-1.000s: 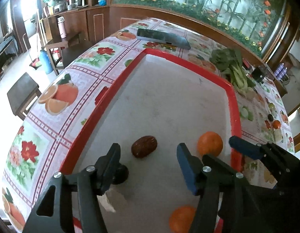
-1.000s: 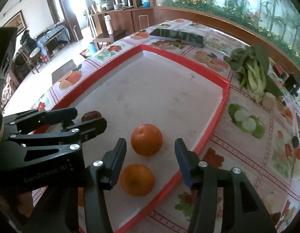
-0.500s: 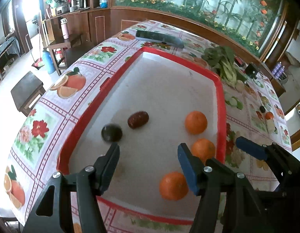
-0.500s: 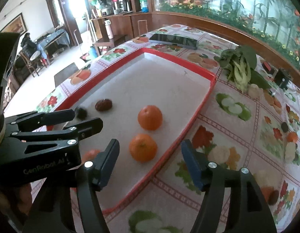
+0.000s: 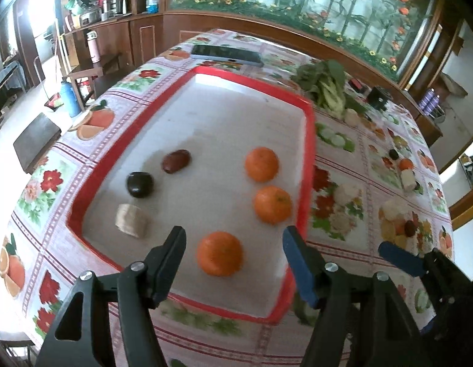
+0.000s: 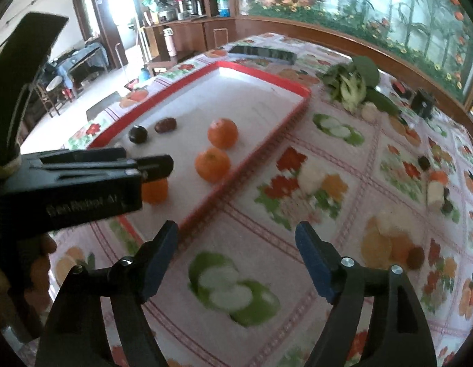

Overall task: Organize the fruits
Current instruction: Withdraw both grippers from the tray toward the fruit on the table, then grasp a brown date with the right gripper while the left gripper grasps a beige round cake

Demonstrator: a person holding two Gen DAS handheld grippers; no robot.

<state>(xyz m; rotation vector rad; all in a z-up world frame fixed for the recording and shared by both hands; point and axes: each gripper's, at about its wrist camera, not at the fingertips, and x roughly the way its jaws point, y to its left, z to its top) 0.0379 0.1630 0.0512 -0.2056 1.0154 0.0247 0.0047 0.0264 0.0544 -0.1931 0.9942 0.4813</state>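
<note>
A red-rimmed tray (image 5: 308, 159) holds three oranges (image 5: 261, 164) (image 5: 273, 205) (image 5: 219, 253), a dark red date (image 5: 176, 161), a dark round fruit (image 5: 139, 184) and a beige piece (image 5: 132, 220). My left gripper (image 5: 233, 238) hangs above the tray's near end. Its jaws are opening and grip nothing; the nearest orange lies on the tray below them. My right gripper (image 6: 236, 229) is over the tablecloth, right of the tray rim (image 6: 267, 150), its jaws opening with nothing between them. In the right wrist view the left gripper (image 6: 150, 165) half hides one orange (image 6: 155, 191).
A dark phone (image 5: 225, 55) lies beyond the tray's far end. Leafy greens (image 5: 325, 87) and a small black box (image 5: 378, 98) sit at the back right. Small loose pieces (image 5: 407, 179) lie on the fruit-printed tablecloth to the right. A stool (image 5: 37, 140) stands off the table's left side.
Both grippers have drawn back from the tray, so all its fruits now show. The right gripper has left the oranges for the tablecloth, and its jaws have widened.
</note>
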